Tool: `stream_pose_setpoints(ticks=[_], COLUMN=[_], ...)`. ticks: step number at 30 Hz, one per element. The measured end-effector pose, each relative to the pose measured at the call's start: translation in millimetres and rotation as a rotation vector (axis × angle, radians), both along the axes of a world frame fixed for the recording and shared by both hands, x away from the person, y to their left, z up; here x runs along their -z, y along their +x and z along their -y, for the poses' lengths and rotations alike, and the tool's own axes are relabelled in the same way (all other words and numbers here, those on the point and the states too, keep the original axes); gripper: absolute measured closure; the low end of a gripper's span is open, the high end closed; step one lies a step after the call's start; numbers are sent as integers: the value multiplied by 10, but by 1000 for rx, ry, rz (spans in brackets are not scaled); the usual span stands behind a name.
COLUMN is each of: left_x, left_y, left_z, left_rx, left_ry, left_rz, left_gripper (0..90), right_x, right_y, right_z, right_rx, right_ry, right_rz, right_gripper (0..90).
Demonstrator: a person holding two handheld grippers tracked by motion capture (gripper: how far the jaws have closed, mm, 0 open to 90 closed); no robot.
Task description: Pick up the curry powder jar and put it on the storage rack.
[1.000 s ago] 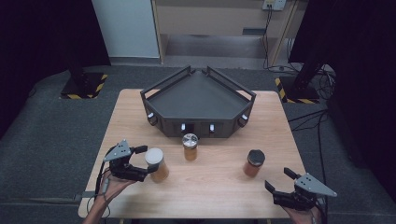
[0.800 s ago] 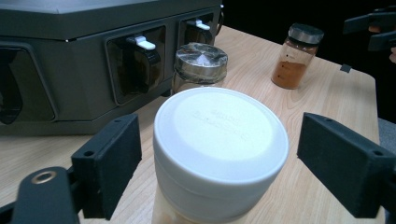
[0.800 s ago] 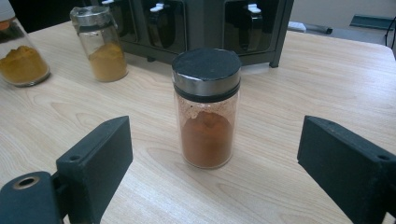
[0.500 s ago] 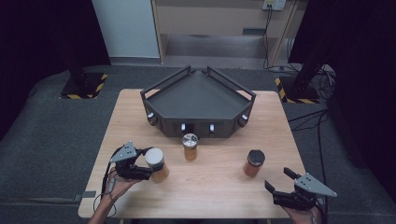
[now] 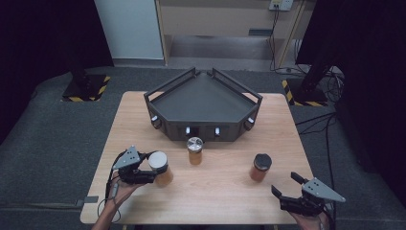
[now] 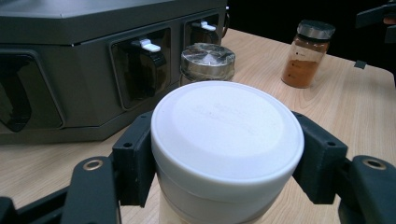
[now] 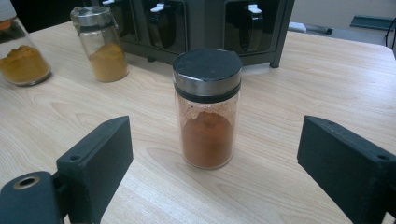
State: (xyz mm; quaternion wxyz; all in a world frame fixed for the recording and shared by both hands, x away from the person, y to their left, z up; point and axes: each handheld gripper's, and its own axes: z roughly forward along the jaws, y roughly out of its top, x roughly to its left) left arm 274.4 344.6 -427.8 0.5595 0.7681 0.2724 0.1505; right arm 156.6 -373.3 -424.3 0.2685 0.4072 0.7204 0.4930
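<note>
left claw [image 5: 143, 168]: black body, grey three-cornered plate on top, black cable trailing behind | right claw [image 5: 286, 186]: same black build, grey plate | jaws: blocky black pads, small screw holes, brass-ringed holes behind the pads

Left tool [image 5: 152, 168] clamped tight; right tool [image 5: 286, 185] gapes wide.

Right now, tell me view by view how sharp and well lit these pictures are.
High view: table evenly lit, surroundings fall to black, jars small and soft. Left gripper view: white lid close and a little soft, no harsh glare; the far jar reads fairly clear against a dark background. Right gripper view: black-lid jar sharp, soft shadows on the wood, near pads slightly blurred.
</note>
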Motion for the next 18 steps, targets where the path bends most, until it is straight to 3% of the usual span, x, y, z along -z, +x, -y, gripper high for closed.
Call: stream_pose_setpoints(ticks=[7, 18], left_x=[-135, -428], left_y=[40, 168], left_z=[15, 115], left_rx=[0, 19], left_ry=[-14, 3], left_rz=[10, 20], left_gripper=[321, 321], right_x=[-1, 0], right_y=[1, 2], right_z=[-3, 1], right_rx=[0, -2], right_ry=[0, 2], right_rz=[-1, -2], right_gripper=[102, 102])
